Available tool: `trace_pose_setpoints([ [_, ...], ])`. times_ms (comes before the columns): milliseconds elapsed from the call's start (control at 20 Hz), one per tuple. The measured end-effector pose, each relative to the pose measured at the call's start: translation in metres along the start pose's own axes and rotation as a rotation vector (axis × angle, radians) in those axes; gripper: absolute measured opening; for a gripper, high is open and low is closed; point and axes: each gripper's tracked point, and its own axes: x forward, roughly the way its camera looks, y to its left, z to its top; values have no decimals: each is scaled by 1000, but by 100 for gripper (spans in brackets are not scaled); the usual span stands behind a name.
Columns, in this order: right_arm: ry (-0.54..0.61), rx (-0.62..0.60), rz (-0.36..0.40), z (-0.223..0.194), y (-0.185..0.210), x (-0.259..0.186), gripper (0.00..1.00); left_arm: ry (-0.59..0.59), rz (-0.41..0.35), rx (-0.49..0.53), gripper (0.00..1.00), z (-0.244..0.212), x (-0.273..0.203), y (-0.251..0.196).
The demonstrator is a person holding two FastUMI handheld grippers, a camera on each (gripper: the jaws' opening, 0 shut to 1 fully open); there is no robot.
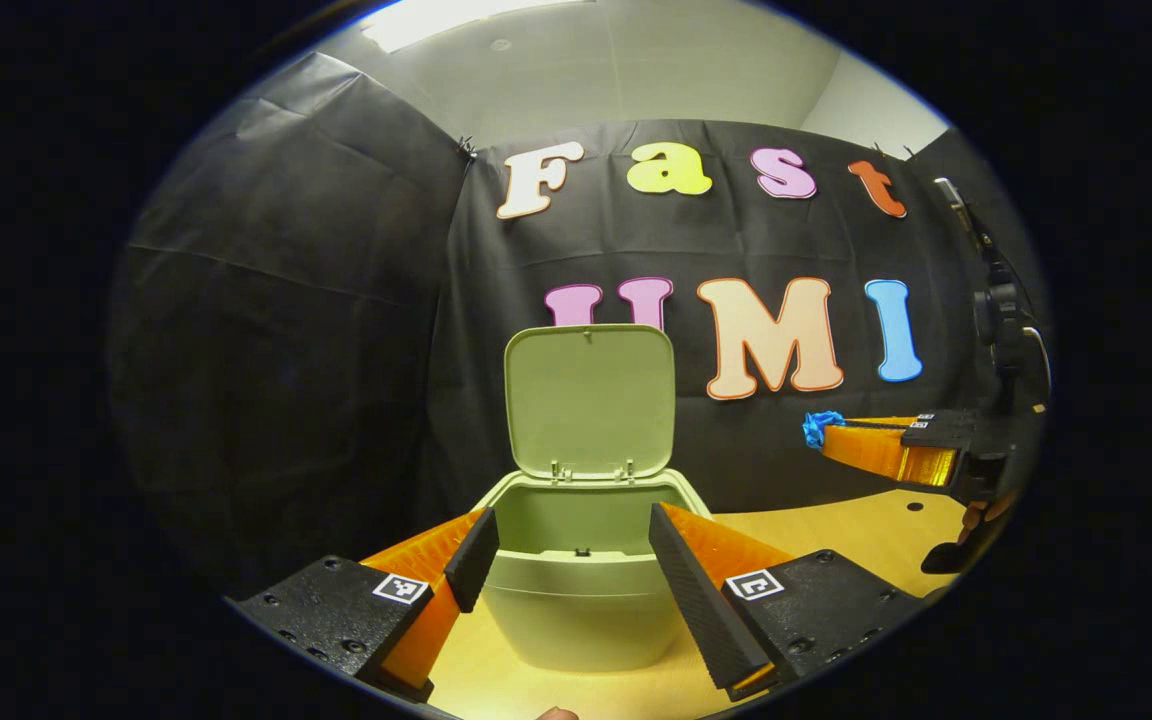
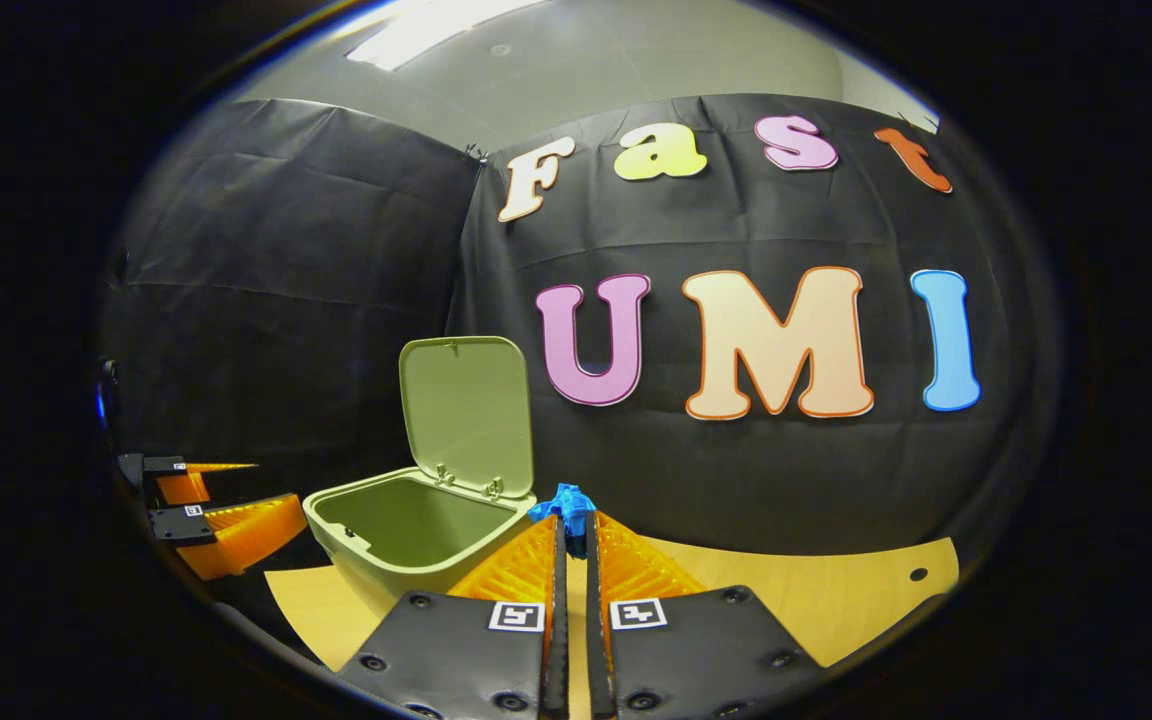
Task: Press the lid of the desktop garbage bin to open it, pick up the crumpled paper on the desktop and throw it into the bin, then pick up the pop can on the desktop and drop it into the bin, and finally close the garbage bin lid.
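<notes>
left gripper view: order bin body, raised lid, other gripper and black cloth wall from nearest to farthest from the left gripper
1. Bin body, between the left gripper fingers, low centre.
2. Raised lid, upright at the bin's back edge.
3. Right gripper, off to the right; against the lid, too close to call.
4. Black cloth wall, behind everything.

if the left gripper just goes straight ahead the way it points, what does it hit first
Probably the garbage bin: it sits between the open left gripper's fingers, lid up. Depth is hard to judge.

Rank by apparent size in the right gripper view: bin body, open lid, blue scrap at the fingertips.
1. Bin body, partly cut off by the right gripper.
2. Open lid; close to the body, so the order is unsure.
3. Blue scrap, clearly smallest though nearest the camera.
</notes>
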Motion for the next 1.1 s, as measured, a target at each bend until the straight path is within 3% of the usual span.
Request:
trace_pose_setpoints([
  [700, 61, 29, 126, -26, 103, 59, 9, 28, 14, 36, 92, -18, 24, 72],
  [750, 69, 39, 145, -29, 110, 60, 13, 30, 15, 38, 92, -19, 25, 74],
  [1000, 57, 39, 99, -33, 106, 58, 97, 19, 6, 34, 92, -17, 25, 73],
  [1100, 42, 36, 82, -28, 100, 51, 97, 10, -4, 28, 93, -13, 24, 67],
])
